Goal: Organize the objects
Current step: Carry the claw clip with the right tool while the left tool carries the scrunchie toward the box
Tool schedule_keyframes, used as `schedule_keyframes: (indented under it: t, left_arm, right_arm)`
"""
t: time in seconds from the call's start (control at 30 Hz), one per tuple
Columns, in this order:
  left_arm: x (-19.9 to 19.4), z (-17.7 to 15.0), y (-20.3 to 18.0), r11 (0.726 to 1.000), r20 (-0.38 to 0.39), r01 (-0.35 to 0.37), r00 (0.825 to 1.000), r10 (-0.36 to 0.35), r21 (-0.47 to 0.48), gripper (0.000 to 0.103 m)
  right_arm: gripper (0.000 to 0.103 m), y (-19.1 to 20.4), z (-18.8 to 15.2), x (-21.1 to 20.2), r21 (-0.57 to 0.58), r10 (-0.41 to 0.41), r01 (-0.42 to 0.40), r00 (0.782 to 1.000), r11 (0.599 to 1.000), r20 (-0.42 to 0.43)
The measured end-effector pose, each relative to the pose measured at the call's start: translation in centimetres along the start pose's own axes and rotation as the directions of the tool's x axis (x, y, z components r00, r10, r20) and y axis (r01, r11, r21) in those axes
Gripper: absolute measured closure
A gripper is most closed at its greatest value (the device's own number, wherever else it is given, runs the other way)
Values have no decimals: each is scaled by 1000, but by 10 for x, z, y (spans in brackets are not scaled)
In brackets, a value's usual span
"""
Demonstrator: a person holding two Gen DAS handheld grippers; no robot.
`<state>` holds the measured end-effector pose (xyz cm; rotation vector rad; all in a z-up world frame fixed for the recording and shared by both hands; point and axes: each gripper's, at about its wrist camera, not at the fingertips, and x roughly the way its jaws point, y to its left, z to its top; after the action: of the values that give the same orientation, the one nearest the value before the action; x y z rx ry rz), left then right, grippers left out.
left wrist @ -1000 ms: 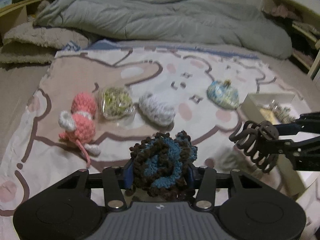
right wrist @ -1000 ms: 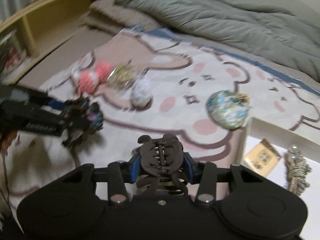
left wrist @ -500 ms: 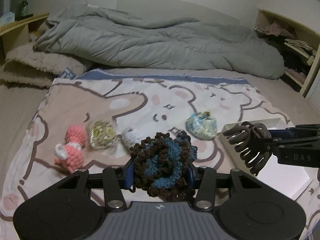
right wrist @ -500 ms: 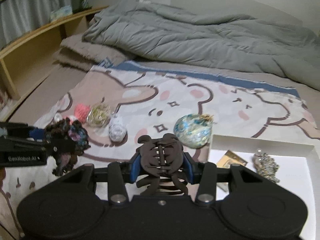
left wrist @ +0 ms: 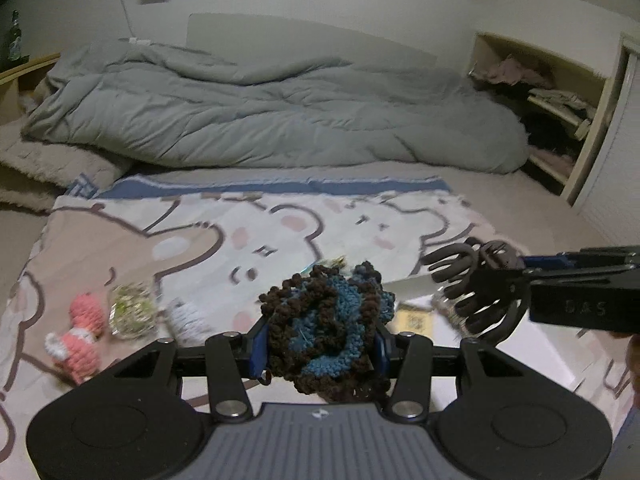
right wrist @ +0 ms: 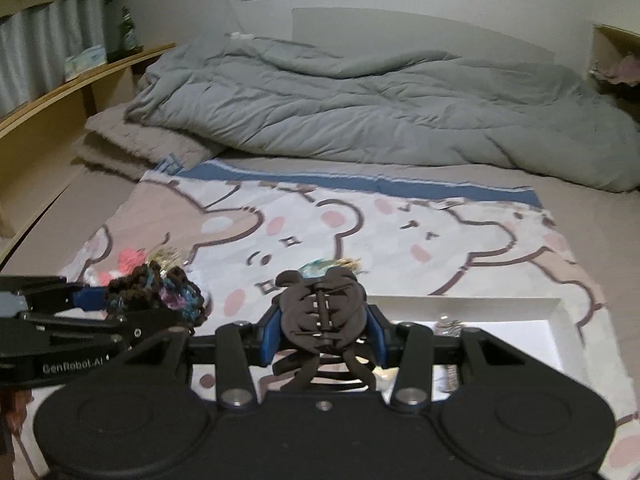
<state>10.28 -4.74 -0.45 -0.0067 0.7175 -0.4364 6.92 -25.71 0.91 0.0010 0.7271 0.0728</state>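
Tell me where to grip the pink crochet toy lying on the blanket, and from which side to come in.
Grip the pink crochet toy across its round pink body, coming down from above. It lies flat on the bear-print blanket, and the body looks like its widest, firmest part. A clear-wrapped bundle sits close on its right, so probably close the fingers front to back, not sideways.

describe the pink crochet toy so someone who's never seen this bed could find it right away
Start at the cartoon bear blanket spread on the bed in front of the rumpled grey duvet. Along its near left part a short row of small things lies; the pink crochet toy is the leftmost, beside a clear packet of greenish bits. It alone is coral pink yarn with white tips.
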Motion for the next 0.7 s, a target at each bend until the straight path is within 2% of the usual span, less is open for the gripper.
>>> schedule_keyframes:
  t: [0.13,0.3,0.47,0.7]
  left_arm:
    - [0,7,-19,999,16,37,999,-37,10,54]
    - [6,13,-40,999,28,47,998,-48,26,54]
    - [17,15,-57,998,12,24,1000,-24,55,54]
    - [36,25,-81,999,3,11,1000,-11,50,54]
  right_arm:
    - [58,-15,3,-8,9,-19,19,1000,1000,12]
    - [58,-38,4,-9,21,-53,53,999,998,6]
    - [58,-64,-1,-2,27,-50,50,999,998,-9]
    - [58,-111,-5,7,9,-97,97,995,995,-19]
